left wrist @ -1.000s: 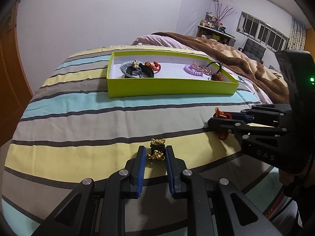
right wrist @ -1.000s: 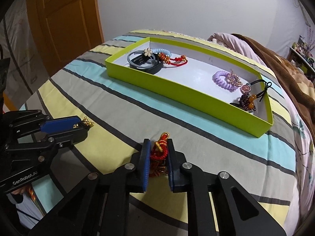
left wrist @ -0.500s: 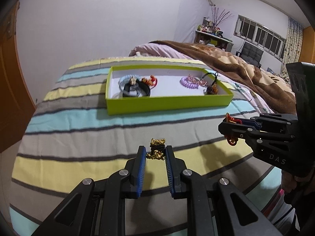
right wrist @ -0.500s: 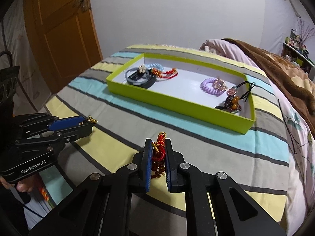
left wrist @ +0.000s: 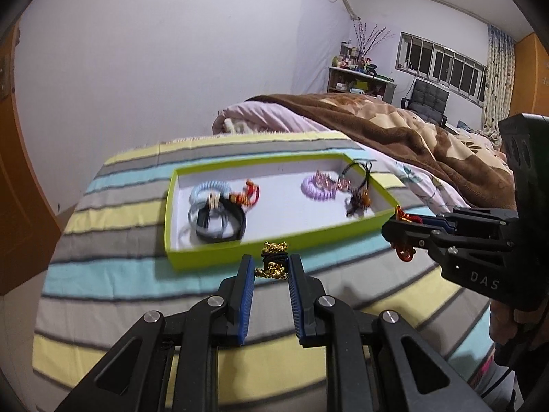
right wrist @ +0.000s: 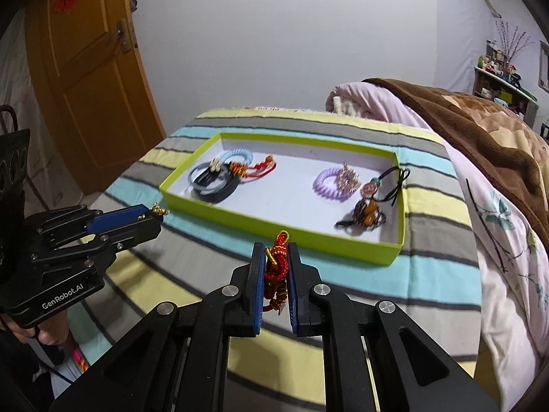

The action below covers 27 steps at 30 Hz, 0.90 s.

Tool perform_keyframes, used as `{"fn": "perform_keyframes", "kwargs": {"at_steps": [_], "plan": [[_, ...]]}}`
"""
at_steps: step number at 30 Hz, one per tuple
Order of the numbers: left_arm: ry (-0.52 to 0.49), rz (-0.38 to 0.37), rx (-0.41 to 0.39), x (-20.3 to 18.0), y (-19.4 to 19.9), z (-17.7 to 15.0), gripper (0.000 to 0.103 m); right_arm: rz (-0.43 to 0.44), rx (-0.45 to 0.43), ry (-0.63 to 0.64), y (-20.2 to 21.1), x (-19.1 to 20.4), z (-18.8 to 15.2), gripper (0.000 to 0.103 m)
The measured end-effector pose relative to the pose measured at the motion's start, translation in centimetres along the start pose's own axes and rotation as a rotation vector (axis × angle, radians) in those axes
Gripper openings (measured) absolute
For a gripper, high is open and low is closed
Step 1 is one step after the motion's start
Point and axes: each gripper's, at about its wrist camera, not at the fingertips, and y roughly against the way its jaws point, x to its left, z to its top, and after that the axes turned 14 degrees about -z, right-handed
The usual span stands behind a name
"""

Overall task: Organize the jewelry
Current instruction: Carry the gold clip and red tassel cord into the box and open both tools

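Nearest the left wrist camera, the left gripper (left wrist: pixel 271 271) has its blue pads closed on a black band hung with gold charms (left wrist: pixel 273 263), which sits right at the fingertips with charms showing above and below the black loop, held clear of the striped bedspread (left wrist: pixel 113 267). In the right wrist view the right gripper (right wrist: pixel 277 267) pinches a red knotted cord bracelet with a gold bead (right wrist: pixel 276 265) tightly between its pads; the knot pokes out past the tips and the tassel end hangs down between the fingers. Each gripper appears in the other's view: the right one enters from the right edge of the left view, red cord at its tip, and the left one enters from the left of the right view, gold charms at its tip, with part of a person's hand (right wrist: pixel 37 334) under its handle. Just beyond both grippers lies the lime-green tray (right wrist: pixel 284 233) on the bedspread, its near wall close ahead of the fingertips. Inside, at the left end, are a black bracelet (right wrist: pixel 219 189), a grey ring, a light blue coil tie (right wrist: pixel 236 155) and a red cord piece; toward the right end are a purple coil tie (right wrist: pixel 327 183) and a beaded charm on a black cord (right wrist: pixel 369 213). Farther back are a brown blanket (right wrist: pixel 480 137), a wooden door (right wrist: pixel 89 79) and the white wall.
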Motion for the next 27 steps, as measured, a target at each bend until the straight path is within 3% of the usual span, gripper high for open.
{"fn": "perform_keyframes", "kwargs": {"at_steps": [10,11,13,16,17,27], "plan": [[-0.018,0.008,0.004,1.1,-3.4,3.5,0.02,-0.007,0.015,-0.038,-3.4,-1.8,2.7,0.012],[-0.02,0.008,0.008,1.3,-3.8,3.7,0.014,-0.009,0.021,-0.039,-4.0,-2.0,2.9,0.012],[-0.024,0.007,0.028,1.7,-5.0,4.2,0.013,-0.013,0.031,-0.038,-4.9,-2.1,3.1,0.012],[-0.02,0.004,0.055,2.3,-6.8,4.6,0.009,-0.021,0.05,-0.029,-6.3,-2.3,3.3,0.012],[-0.015,0.003,0.063,2.5,-7.3,4.6,0.001,-0.023,0.056,-0.027,-6.8,-2.3,3.4,0.012],[0.024,-0.023,0.128,4.0,-11.3,3.9,0.0,-0.024,0.111,-0.026,-9.8,-2.7,3.0,0.012]]}}
